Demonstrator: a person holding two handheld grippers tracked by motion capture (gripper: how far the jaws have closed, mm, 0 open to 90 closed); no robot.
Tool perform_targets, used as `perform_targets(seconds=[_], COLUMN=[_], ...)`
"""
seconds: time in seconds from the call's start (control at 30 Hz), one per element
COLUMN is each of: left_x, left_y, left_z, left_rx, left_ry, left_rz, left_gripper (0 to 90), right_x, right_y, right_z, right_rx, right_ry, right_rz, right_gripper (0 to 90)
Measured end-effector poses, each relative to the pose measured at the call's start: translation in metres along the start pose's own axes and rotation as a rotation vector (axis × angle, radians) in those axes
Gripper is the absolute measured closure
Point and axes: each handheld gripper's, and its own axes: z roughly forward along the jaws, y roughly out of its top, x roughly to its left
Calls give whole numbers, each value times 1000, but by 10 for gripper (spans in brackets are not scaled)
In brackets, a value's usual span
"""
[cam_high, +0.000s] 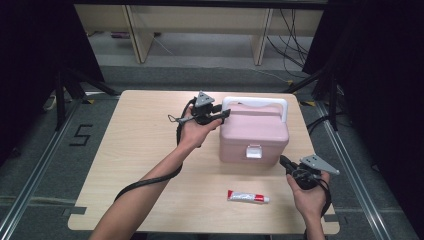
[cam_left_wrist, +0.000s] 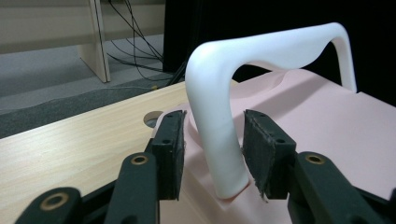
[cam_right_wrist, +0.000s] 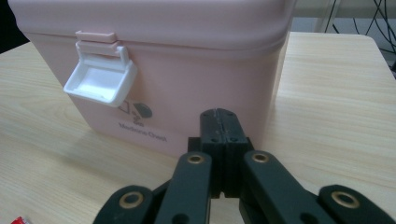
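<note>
Step in hand: the left gripper is straddling the near leg of the white curved plastic handle on the pink rounded plastic storage box; the handle is standing upright over the lid.
Left tool: its jaws are standing wide, one pad on each side of the handle leg with a gap on both sides, so nothing is being held.
Right tool: the right gripper is waiting low in front of the box's near right corner, its jaws pressed fully together on nothing.
Box: it is sitting right of the table's middle, lid down, with the white plastic latch on the front flipped outward, which I judge to be unfastened.
Next move: judging by the open latch, the lid is probably about to be raised; that is calling for the pads to close on the handle leg, or to push it, while the box is being kept from sliding.
Nearby: a white and red tube is lying near the front edge.
Surface: a pale wood-grain table with rounded corners.
Room: grey floor, black curtains at both sides, pale wooden furniture legs and loose cables behind.
</note>
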Motion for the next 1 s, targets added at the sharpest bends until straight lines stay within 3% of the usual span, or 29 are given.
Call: perform_targets(seconds=[0.17,0.27,0.37,0.4,0.43,0.5,0.53,0.63,0.7,0.73,0.8,0.87,0.9,0.93,0.97,1.0], left_x=[-2,-2,-1,-1,-1,-2,-2,-1,-2,-1,-1,0,0,1,1,1], left_y=[1,3,5,7,8,10,10,12,13,14,15,16,16,18,18,18], left_z=[4,4,4,3,3,4,4,4,4,4,5,5,5,5,5,5], left_rx=[11,23,15,25,30,38,38,57,62,69,73,73,73,78,78,77], left_ry=[-2,2,-2,-3,-3,-1,-1,2,4,1,1,-6,-6,-8,-8,-7], left_rz=[-29,-78,-104,-124,-136,-147,-147,-178,-191,-204,-220,-228,-228,-232,-236,-236], left_gripper=[668,688,719,727,729,731,731,732,733,733,733,733,733,733,733,733], right_x=[1,-1,0,3,0,3,1,1,2,3,2,3,1,3,0,1], right_y=[-1,1,2,4,5,7,8,12,14,16,18,21,23,23,25,25], right_z=[0,-2,-3,-4,-4,-6,-5,-5,-5,-6,-5,-5,-5,-5,-5,-4], right_rx=[7,4,-4,-8,-13,-10,-22,-29,-34,-34,-52,-48,-52,-49,-58,-65], right_ry=[7,-11,-7,1,-4,-11,-8,-15,6,-13,-9,-10,-7,-6,-24,-10], right_rz=[24,-6,2,42,-8,18,-9,-7,8,10,-3,24,0,27,-24,-5], right_gripper=[900,900,900,900,900,900,900,900,900,900,900,900,900,900,900,900])
